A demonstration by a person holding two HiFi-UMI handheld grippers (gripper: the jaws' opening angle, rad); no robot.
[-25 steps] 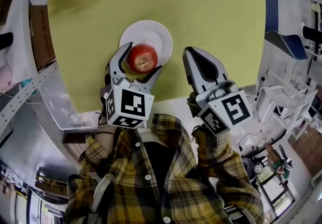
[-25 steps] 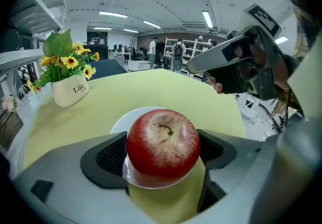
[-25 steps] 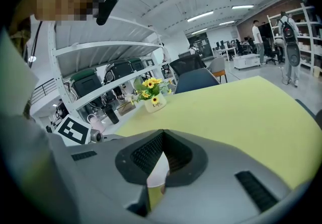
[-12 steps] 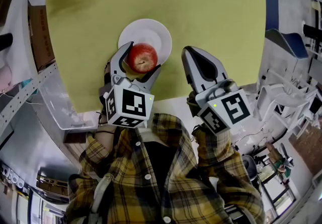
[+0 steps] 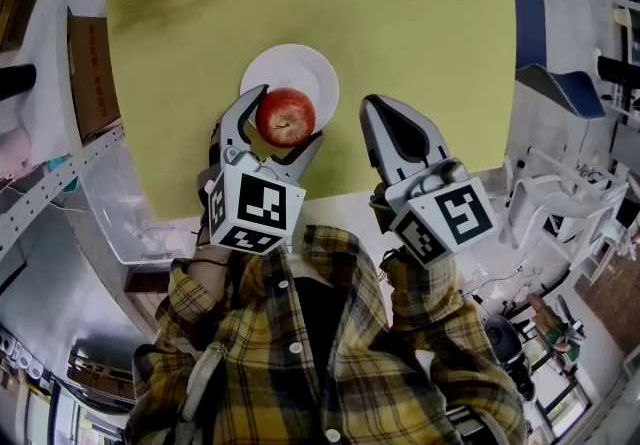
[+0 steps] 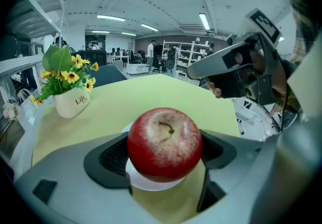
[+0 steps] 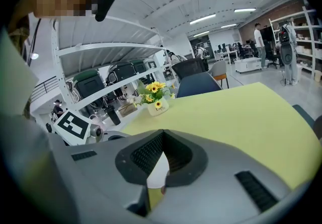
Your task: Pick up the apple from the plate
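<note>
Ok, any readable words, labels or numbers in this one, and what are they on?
"Life": printed on the white flower pot, seen in the left gripper view.
A smaller line under it is too small to read.
In the right gripper view the pot's print is too blurred to read.

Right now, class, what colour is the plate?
White. The plate shows best in the head view, partly covered by the apple in the left tool.
</note>
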